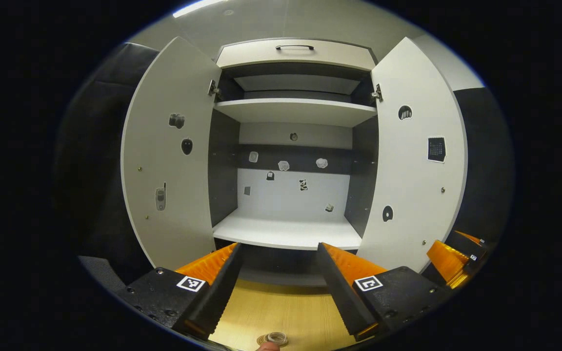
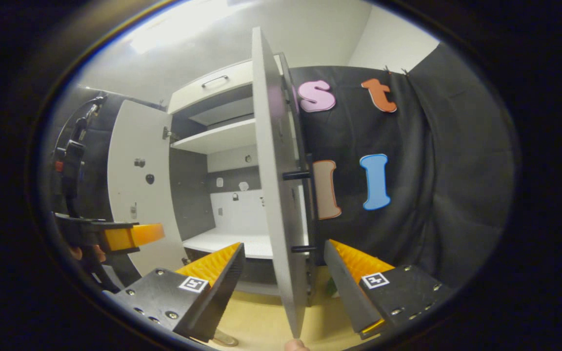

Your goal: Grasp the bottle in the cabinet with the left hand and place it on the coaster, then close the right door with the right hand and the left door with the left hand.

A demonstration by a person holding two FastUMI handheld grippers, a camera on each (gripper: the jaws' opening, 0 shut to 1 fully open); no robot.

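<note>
Left hand-held gripper (image 1: 278, 287): jaws spread apart, empty, facing the open cabinet (image 1: 293, 109).
Right hand-held gripper (image 2: 283, 287): jaws apart, straddling the right door (image 2: 276, 195) edge without contact.
Left door (image 1: 169, 156): swung open, at 10 o'clock.
Coaster (image 1: 273, 338): on the wooden surface (image 1: 281, 312), at 6 o'clock below the left fingers; the bottle's position cannot be determined.

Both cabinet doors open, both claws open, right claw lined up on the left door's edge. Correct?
Not quite. The right gripper view shows the right claw straddling the edge of the right door, not the left door. The rest holds: both doors stand open, and the left claw is open too.
</note>
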